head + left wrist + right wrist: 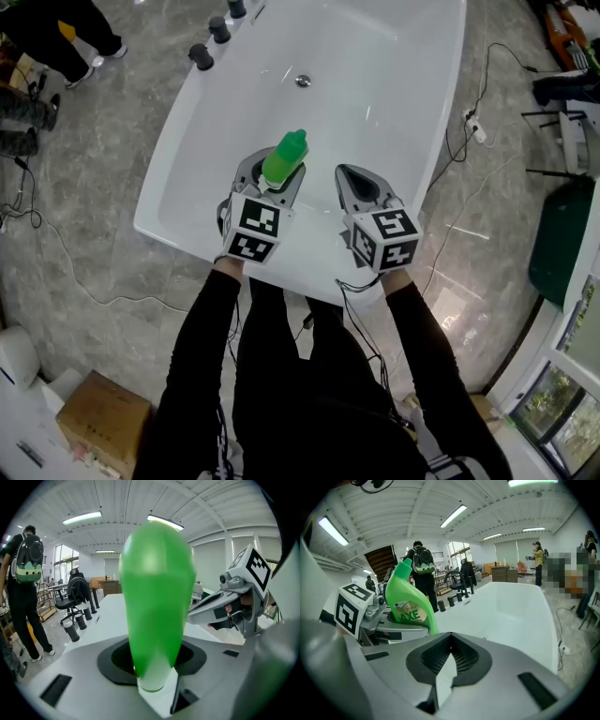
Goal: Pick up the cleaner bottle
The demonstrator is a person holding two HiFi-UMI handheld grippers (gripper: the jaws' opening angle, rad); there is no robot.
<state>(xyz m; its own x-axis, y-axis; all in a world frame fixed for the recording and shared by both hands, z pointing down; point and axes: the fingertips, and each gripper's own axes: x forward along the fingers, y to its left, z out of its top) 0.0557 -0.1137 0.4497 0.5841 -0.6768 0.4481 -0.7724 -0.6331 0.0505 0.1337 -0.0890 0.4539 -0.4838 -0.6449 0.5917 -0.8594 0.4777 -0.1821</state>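
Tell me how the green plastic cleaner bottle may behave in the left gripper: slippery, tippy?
Probably stiff: the green plastic cleaner bottle shows no dent between the left gripper's jaws. Its glossy, tapering body may slip, and, held low, it could tilt.

Right gripper (pixel 445 670): jaws together, nothing between, over near rim of bathtub (pixel 513 616). Green cleaner bottle (pixel 410 603): upright, left of bathtub basin, clamped in left gripper (pixel 396 627). Black taps (pixel 452 602): bathtub far-left edge. Person with backpack (pixel 421 569): beyond bathtub.
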